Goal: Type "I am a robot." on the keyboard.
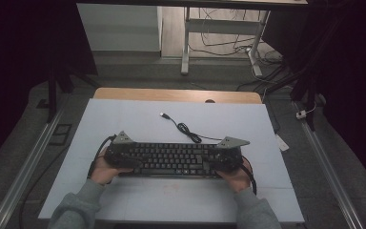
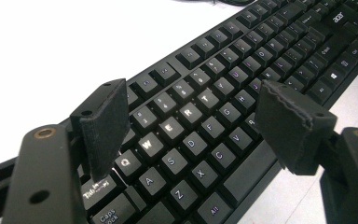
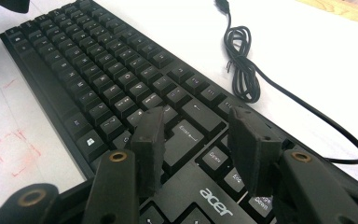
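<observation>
The keyboard [image 1: 171,160] lies flat on the white table [image 1: 124,119], near my edge of it, long side running left to right. Its cable [image 1: 187,129] trails from the back edge in a loose coil and ends in a plug [image 1: 164,115] lying free farther back. My left gripper [image 2: 191,121] hangs over the left end, above the letter keys; its fingers [image 2: 105,123] stand wide apart with nothing between them. My right gripper [image 3: 200,149] hangs over the right end near the Enter key; its fingers [image 3: 254,149] stand moderately apart and press on nothing. I judge the keyboard to be a light, stiff plastic slab that stays rigid when lifted from both ends but may flex slightly if carried from one end alone. The key caps are smooth, sprung and movable, so they offer a poor gripping surface and can pop off under side load. The recommended hold is on the solid frame: one jaw pair across each short end, pads on the case edge, not on keys. The cable is soft and slack; it will drag behind any move and may snag on a gripper.
</observation>
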`<state>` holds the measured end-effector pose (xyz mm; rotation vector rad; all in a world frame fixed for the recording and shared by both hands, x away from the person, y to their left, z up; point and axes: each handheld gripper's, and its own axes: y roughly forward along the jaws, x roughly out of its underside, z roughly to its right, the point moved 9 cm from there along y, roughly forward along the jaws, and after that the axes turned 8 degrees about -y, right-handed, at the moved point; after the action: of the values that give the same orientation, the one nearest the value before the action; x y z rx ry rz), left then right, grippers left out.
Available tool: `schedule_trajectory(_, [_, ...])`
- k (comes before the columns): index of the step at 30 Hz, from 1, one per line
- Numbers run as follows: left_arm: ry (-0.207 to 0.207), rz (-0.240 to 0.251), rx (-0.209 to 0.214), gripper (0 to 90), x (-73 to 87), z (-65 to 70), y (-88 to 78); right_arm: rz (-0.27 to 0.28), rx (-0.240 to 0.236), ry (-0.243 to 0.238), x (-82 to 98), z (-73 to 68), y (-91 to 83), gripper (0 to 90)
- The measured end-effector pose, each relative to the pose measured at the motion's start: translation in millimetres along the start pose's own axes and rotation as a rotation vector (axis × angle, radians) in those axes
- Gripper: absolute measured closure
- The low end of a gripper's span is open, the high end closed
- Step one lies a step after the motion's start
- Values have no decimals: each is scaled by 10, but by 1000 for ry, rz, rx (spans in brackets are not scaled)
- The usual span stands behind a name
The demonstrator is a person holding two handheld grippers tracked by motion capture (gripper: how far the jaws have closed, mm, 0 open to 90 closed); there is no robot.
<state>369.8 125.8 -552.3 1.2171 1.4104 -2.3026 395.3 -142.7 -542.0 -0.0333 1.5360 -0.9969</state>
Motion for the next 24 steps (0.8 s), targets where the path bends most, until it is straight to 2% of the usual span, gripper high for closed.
schedule_trajectory(16, [-12, 24, -12, 272, -28, -18, -10, -1, 2, -8, -8, -8, 17, 563])
schedule_trajectory(24, [-7, 30, -13, 354, -47, -4, 33, -8, 1, -7, -1, -11, 29, 563])
